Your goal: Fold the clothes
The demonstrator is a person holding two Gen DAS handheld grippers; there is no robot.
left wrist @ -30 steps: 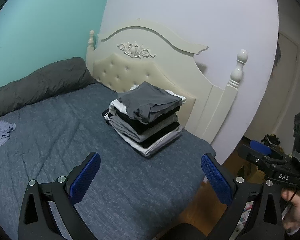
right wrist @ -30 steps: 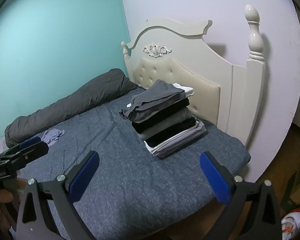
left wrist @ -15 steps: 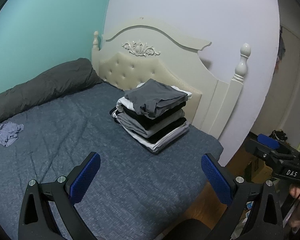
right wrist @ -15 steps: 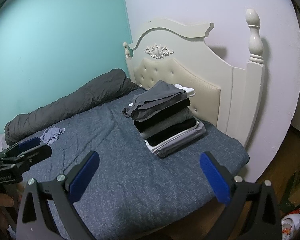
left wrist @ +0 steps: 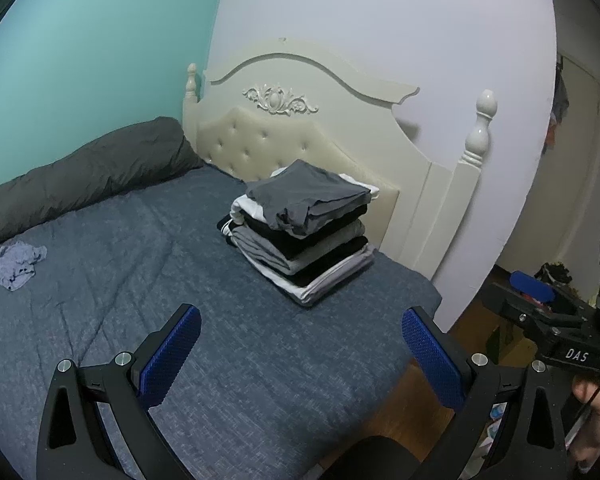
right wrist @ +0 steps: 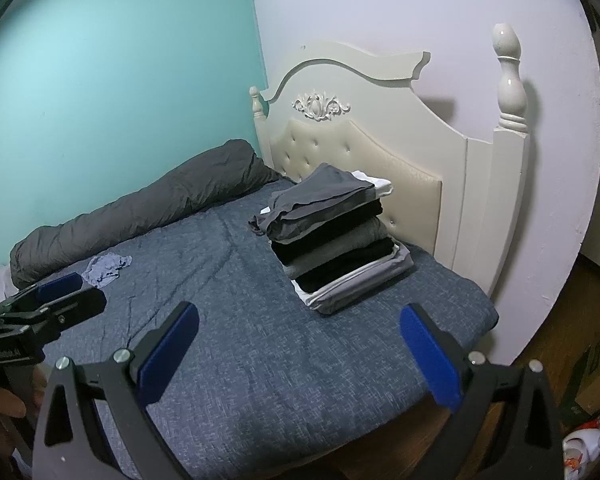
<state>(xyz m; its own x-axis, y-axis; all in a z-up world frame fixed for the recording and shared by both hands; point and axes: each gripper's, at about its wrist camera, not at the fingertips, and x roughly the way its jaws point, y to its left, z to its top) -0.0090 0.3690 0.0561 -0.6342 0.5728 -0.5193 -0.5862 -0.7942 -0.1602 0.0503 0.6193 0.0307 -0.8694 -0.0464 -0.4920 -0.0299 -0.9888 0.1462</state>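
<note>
A stack of folded clothes [left wrist: 304, 232] [right wrist: 336, 240] in grey, black and white sits on the blue bed [left wrist: 120, 300] [right wrist: 260, 340] near the headboard. A small crumpled pale blue garment [left wrist: 17, 264] [right wrist: 106, 266] lies loose on the bed's left side. My left gripper [left wrist: 300, 352] hovers above the bed's near part, open and empty. My right gripper [right wrist: 300, 354] also hangs open over the near bed with nothing between its blue pads. Each gripper shows at the edge of the other's view, held by a hand.
A rolled dark grey duvet [left wrist: 80, 176] [right wrist: 140, 208] lies along the teal wall. The cream headboard [left wrist: 320, 128] [right wrist: 380, 120] stands behind the stack. Wooden floor with boxes and clutter [right wrist: 592, 380] lies right of the bed, a door [left wrist: 560, 152] beyond.
Both grippers have drawn back and shifted a little, so the bed and stack sit slightly farther and more of the room shows. Both stay open; nothing on the bed has moved.
</note>
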